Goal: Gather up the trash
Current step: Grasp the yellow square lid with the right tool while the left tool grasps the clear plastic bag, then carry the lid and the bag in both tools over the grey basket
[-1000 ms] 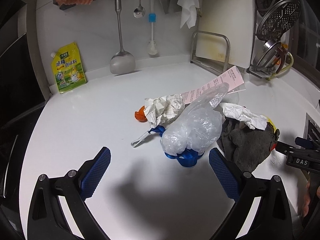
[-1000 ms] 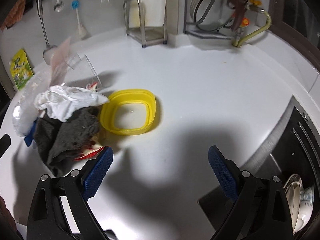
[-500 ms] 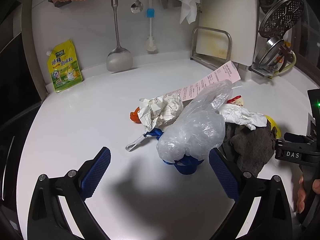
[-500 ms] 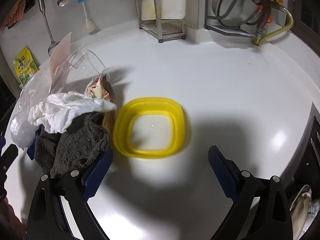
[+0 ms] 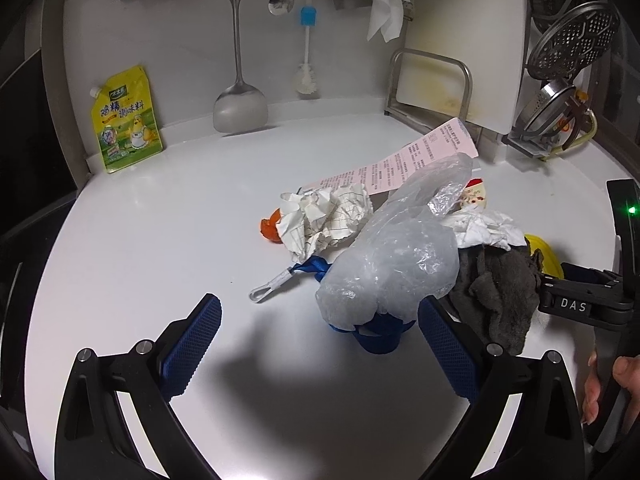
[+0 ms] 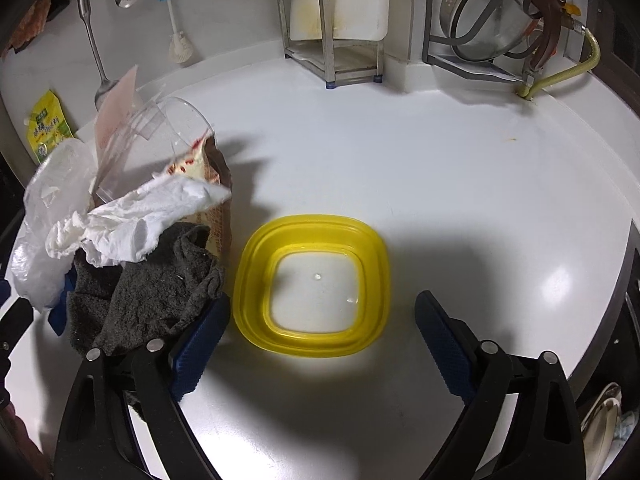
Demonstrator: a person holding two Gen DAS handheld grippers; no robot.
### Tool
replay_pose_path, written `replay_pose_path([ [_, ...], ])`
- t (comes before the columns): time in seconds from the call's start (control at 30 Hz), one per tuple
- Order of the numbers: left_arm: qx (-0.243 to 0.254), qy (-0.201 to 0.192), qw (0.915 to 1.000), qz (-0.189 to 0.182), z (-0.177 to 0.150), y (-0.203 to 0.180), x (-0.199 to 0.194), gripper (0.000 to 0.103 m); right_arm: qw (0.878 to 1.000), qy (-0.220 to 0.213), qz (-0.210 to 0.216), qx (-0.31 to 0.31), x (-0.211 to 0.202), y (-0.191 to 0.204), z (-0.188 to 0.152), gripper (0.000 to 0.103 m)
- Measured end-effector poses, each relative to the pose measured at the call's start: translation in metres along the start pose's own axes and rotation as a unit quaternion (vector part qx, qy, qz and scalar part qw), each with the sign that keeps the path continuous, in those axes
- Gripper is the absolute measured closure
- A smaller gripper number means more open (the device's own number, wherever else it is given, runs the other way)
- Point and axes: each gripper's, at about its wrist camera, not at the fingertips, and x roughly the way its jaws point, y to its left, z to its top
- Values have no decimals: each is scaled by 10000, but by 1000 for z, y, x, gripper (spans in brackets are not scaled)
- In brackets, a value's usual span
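A trash pile lies on the white counter [image 5: 160,240]: crumpled paper [image 5: 326,220], orange scrap [image 5: 270,228], pink receipt [image 5: 420,156], clear plastic bag [image 5: 392,268] over a blue strap [image 5: 378,334], white tissue [image 5: 484,230], grey rag [image 5: 496,292]. My left gripper [image 5: 318,344] is open, just in front of the bag. My right gripper [image 6: 322,340] is open around a yellow lid [image 6: 312,286], its left finger against the grey rag [image 6: 140,292]. A tissue [image 6: 136,220], a snack packet [image 6: 200,176] and a clear cup [image 6: 168,128] lie left of the lid.
A yellow seasoning pouch [image 5: 126,120] leans on the back wall beside a hanging spatula [image 5: 240,108] and brush [image 5: 306,80]. A cutting board in a metal rack [image 6: 336,52] and a strainer rack [image 6: 488,28] stand at the back. A sink edge [image 6: 632,280] is at right.
My right gripper moved in toward the yellow lid, which now lies between its fingers. My left gripper drifted right, closer to the plastic bag. Nothing was grasped.
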Motion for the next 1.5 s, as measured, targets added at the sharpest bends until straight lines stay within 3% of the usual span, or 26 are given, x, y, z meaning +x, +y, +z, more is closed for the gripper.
replay_pose_path([
  [0.07,1,-12,9999,-101,-1,-2,-2,6,9999,-46,-85,-72,-2,2,-2,33],
  [0.1,11,-23,9999,-136,-2,-3,-3,6,9999,-60,-119,-101,-2,2,-3,34],
  [0.63,186,-95,9997,-80,13,-28,11,7,9984,-202,191,491,-15,-29,-13,36],
  [0.7,158,-157,9997,-124,14,-31,11,15,9981,-213,232,535,-17,-31,-14,36],
  [0.77,206,-244,9993,-189,15,-35,8,36,9980,-215,235,548,-18,-32,-14,36],
  [0.8,246,-269,9991,-203,15,-37,7,39,9980,-214,241,552,-17,-32,-14,36],
  [0.93,284,-261,9984,-409,17,-39,5,73,9978,-217,272,568,-18,-33,-16,36],
  [0.97,268,-251,9982,-465,17,-38,5,77,9977,-224,274,574,-19,-33,-16,36],
  [1.1,238,-266,9977,-581,17,-33,-3,83,9973,-276,276,622,-23,-36,-21,36],
  [1.5,293,-607,9957,-636,3,-23,-63,83,9953,-584,198,741,-64,-34,-54,36],
])
